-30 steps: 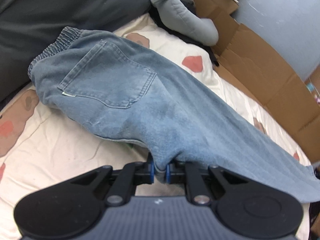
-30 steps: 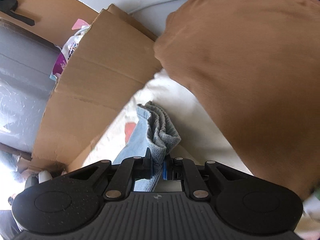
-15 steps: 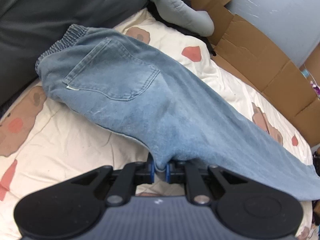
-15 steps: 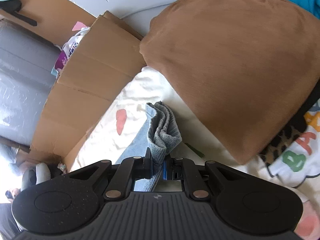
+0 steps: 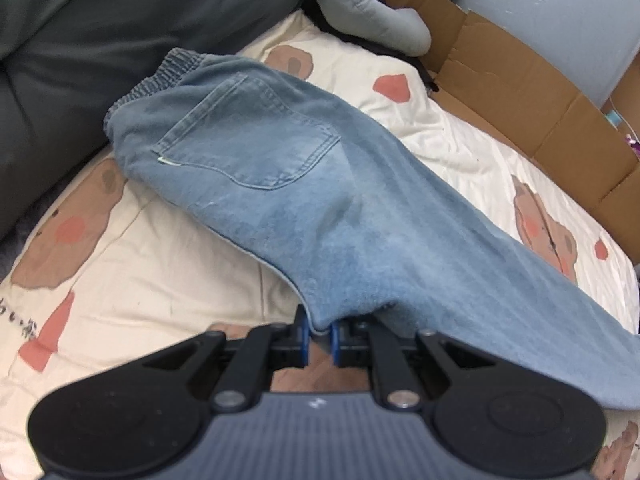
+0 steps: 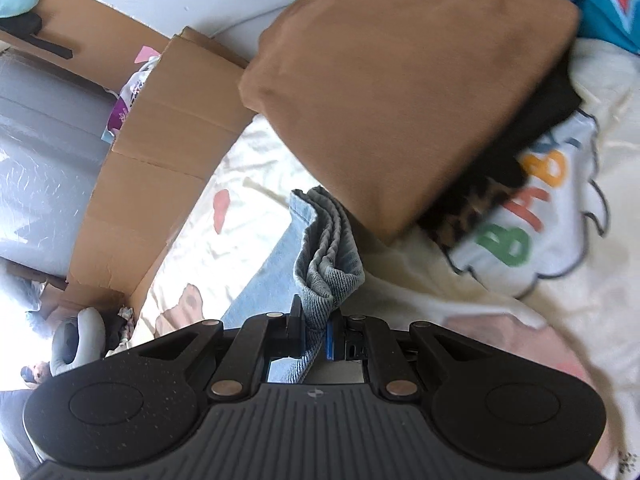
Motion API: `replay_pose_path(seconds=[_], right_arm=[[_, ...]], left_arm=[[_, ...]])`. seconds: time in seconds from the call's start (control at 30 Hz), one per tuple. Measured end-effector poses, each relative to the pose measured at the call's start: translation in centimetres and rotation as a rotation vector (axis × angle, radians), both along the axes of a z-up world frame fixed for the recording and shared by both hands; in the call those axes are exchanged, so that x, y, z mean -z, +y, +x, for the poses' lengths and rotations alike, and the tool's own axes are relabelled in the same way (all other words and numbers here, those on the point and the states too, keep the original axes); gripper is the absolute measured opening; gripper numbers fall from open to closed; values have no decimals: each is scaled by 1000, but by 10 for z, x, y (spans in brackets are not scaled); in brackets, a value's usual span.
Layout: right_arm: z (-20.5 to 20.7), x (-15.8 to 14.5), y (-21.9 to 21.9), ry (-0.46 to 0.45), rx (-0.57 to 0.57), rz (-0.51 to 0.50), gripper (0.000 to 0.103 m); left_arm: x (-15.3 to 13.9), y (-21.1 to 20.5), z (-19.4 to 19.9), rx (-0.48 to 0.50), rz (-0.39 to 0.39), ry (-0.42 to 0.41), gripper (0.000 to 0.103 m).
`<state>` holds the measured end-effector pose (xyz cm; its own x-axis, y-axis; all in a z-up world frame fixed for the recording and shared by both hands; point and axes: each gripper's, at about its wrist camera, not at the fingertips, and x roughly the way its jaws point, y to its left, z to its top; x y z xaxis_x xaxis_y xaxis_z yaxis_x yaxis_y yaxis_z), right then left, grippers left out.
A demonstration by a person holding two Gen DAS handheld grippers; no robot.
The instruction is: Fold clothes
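Your left gripper (image 5: 319, 338) has pulled back from the jeans (image 5: 304, 184) since a second ago, so now you see more of the cream bed sheet (image 5: 132, 280) around them. Your right gripper (image 6: 316, 334) has turned too, and the brown folded cloth (image 6: 400, 92) that filled its view now sits farther ahead, with a white "BABY" print (image 6: 532, 216) showing to the right of it.

Your left gripper is pinched tight on a fold of the jeans. The cloth bunches between its blue pads (image 5: 305, 336). From there the jeans spread out ahead of the tool and lie on the sheet. The back pocket (image 5: 248, 140) faces up, straight ahead. The stretchy waistband (image 5: 160, 80) is at the far left end. One long leg runs off to the right of the tool.

Your right gripper is also squeezed shut on the jeans. It holds the leg end (image 6: 328, 256), which is bunched in ripples just ahead of the fingers. The brown folded cloth lies just past it. A cardboard box (image 6: 160, 168) stands ahead on the left.

Past the jeans, ahead of the left tool, there is a dark grey cushion (image 5: 120, 20), a grey plush toy (image 5: 360, 12) and cardboard (image 5: 520, 92) on the right.
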<state>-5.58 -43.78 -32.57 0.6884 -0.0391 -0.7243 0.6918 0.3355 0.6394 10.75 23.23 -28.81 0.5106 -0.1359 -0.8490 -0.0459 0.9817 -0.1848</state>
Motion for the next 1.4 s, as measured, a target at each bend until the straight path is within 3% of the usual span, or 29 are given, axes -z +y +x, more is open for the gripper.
replay_pose_path(seconds=[0.67, 1.4], right_arm=[[-79, 20, 10, 74, 27, 13, 8], [-154, 22, 22, 180, 37, 14, 8]], left_arm=[[3, -12, -15, -43, 6, 52, 10], [5, -15, -1, 36, 26, 110, 10]])
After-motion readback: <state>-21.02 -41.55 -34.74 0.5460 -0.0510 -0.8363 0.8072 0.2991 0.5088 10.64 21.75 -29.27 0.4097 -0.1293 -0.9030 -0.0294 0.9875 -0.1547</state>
